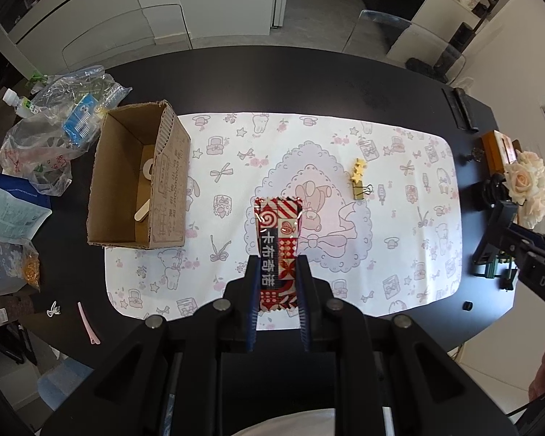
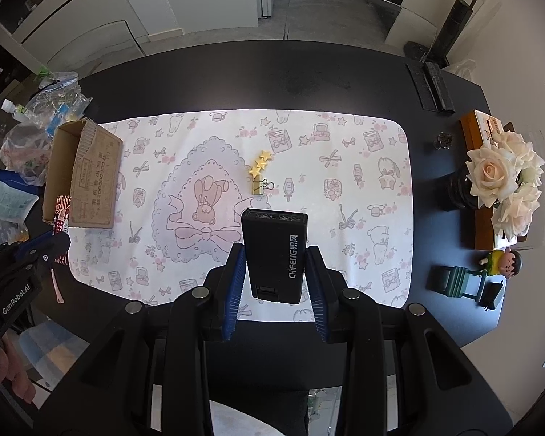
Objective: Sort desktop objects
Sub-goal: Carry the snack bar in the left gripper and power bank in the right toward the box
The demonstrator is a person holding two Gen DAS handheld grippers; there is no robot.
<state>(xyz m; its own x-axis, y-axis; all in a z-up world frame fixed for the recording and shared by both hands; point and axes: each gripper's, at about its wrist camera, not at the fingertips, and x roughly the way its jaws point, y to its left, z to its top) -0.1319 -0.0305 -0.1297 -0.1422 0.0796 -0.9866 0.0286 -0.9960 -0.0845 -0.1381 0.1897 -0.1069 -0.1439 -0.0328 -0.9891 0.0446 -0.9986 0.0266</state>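
Two things are already lifted above the mat (image 1: 399,218), a red packet (image 1: 278,250) clamped in the left gripper (image 1: 278,265) and a black device (image 2: 276,254) clamped in the right gripper (image 2: 276,258), while the cardboard box (image 1: 170,196) holds a few items and the star clip (image 1: 359,181) is not yet sorted.

**Colours and patterns on my desk view**

I see a red, white and black sachet (image 1: 278,250) printed with swirls, stripes and dots. The black box (image 2: 275,254) carries pale grey lettering. My gripper pads (image 1: 252,305) are blue. The mat (image 1: 399,218) is white with pink and grey bears, bows and stars. 3 yellow stars top a gold binder clip (image 1: 359,181). The cardboard box (image 1: 138,178) is plain brown, the table (image 1: 309,80) black.
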